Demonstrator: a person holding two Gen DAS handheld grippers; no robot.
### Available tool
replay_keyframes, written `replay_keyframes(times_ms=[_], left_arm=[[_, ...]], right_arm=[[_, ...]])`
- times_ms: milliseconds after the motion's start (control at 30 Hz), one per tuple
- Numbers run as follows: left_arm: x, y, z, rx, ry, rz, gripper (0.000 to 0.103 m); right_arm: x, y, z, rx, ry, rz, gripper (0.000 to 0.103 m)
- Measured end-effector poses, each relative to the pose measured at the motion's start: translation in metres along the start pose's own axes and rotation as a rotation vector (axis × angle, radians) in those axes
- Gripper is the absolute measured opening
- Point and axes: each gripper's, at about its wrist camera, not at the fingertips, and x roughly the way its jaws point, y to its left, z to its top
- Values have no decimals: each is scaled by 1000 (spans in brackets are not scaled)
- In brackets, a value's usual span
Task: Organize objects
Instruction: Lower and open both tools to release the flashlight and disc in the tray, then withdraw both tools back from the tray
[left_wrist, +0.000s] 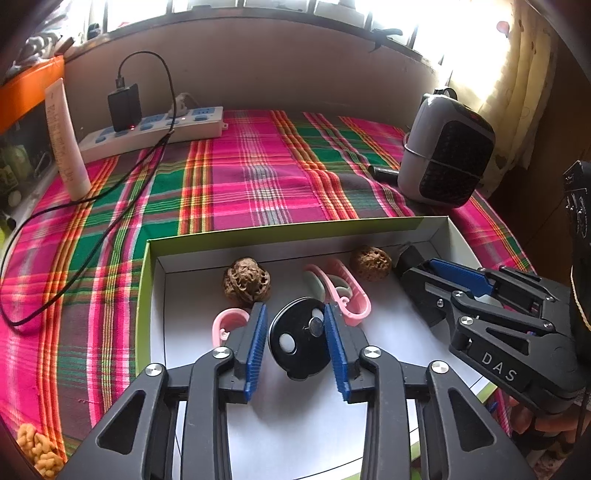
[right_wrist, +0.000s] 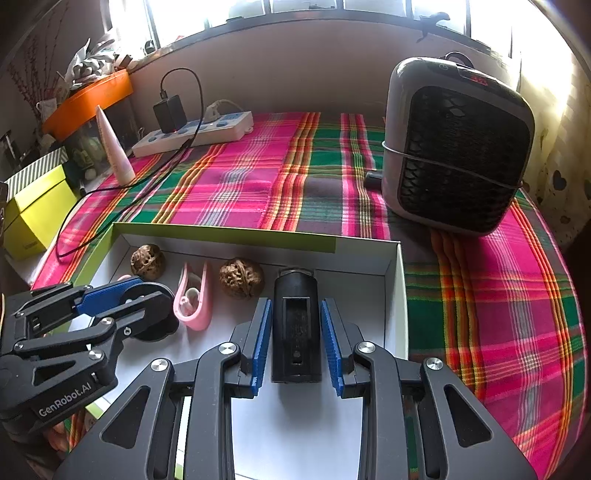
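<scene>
A shallow white box with a green rim (left_wrist: 295, 230) (right_wrist: 221, 236) lies on the plaid cloth. Inside it are two walnuts (left_wrist: 246, 282) (left_wrist: 370, 263), pink clips (left_wrist: 347, 291) (left_wrist: 229, 321) and a black round disc (left_wrist: 295, 343) with white buttons. My left gripper (left_wrist: 293, 308) (right_wrist: 151, 291) straddles the disc, which leans on the right pad with a gap at the left pad; it is open. My right gripper (right_wrist: 295, 302) (left_wrist: 415, 267) is shut on a black cylinder (right_wrist: 295, 332) at the box's right end, both blue pads against its sides.
A grey fan heater (right_wrist: 454, 147) stands at the back right with a small dark tube (left_wrist: 384, 171) beside it. At the back left are a power strip (left_wrist: 155, 129), a charger with a trailing black cable (left_wrist: 92, 229), a white tube (left_wrist: 64, 140) and a yellow box (right_wrist: 37, 210).
</scene>
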Motion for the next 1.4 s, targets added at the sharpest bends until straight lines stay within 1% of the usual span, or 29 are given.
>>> replay_keyframes(times_ms=[267, 433, 533, 567, 900, 1067, 1400], left_arm=[[-9, -2, -4, -6, -5, 27, 34], [-24, -3, -5, -2, -32, 52, 37], [-31, -4, -8, -6, -41, 52, 37], [-33, -5, -9, -7, -43, 54, 37], [-59, -8, -19, -14, -79, 60, 38], [-67, -8, -27, -19, -83, 62, 38], [-95, -9, -45, -27, -139, 68, 38]], right_arm=[[-9, 3, -3, 4, -13, 3, 29], [-18, 7, -6, -1, -27, 7, 29], [-24, 10, -8, -7, -36, 5, 38], [-27, 12, -9, -9, -40, 5, 39], [-45, 22, -17, -11, -60, 13, 39], [-52, 27, -22, -11, -68, 16, 39], [-74, 36, -38, -2, -96, 35, 39]])
